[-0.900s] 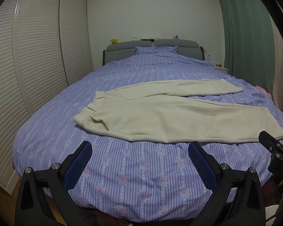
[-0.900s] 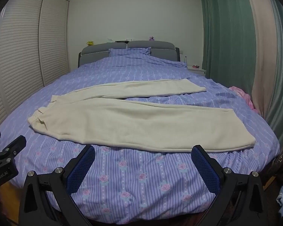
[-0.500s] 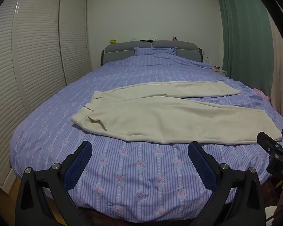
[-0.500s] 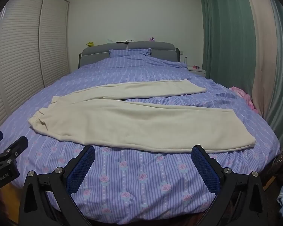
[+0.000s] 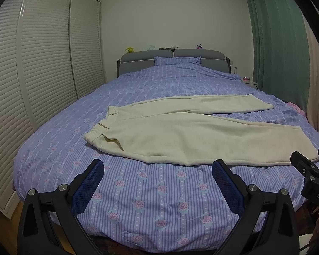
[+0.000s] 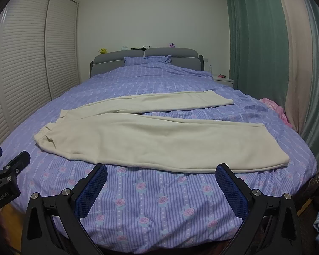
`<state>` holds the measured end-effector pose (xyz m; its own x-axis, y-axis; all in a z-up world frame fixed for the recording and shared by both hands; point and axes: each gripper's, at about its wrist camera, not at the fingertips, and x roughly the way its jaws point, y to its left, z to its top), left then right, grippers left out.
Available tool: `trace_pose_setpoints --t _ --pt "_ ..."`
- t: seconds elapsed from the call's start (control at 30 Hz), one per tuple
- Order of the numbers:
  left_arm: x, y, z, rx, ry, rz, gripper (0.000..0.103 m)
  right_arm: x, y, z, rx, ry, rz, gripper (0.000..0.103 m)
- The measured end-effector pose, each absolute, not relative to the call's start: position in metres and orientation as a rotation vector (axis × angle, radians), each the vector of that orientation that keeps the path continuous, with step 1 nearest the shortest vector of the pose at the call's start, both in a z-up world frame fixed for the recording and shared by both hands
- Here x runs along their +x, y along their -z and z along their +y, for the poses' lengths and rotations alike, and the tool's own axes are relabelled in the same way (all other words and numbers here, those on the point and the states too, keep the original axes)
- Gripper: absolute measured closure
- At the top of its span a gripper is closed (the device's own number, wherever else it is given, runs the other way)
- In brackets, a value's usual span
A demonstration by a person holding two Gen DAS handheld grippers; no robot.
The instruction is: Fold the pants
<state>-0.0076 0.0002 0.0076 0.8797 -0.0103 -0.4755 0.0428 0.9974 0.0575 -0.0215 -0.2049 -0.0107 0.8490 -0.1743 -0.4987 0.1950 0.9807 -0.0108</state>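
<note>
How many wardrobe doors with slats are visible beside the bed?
2: the nearer wardrobe door by the bed's foot, the farther wardrobe door toward the headboard. More may lie outside view.

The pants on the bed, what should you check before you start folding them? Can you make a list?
1. Pants lie flat on the bed: ok.
2. Legs together: not ok, they spread apart in a V.
3. Nothing lying on the pants: ok.
4. Left gripper jaws open, holding nothing: ok.
5. Right gripper jaws open, holding nothing: ok.
6. Grippers touching the cloth: not ok, both are short of its near edge.
</note>
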Motion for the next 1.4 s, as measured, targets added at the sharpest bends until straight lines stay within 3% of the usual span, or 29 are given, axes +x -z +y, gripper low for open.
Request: trace_pose_setpoints --t 1.4 --pt "-0.0042 -0.0049 0.0058 0.053 0.031 0.498 0.0 -0.0168 0.0164 -0.2008 0.029 0.18 0.53 0.0"
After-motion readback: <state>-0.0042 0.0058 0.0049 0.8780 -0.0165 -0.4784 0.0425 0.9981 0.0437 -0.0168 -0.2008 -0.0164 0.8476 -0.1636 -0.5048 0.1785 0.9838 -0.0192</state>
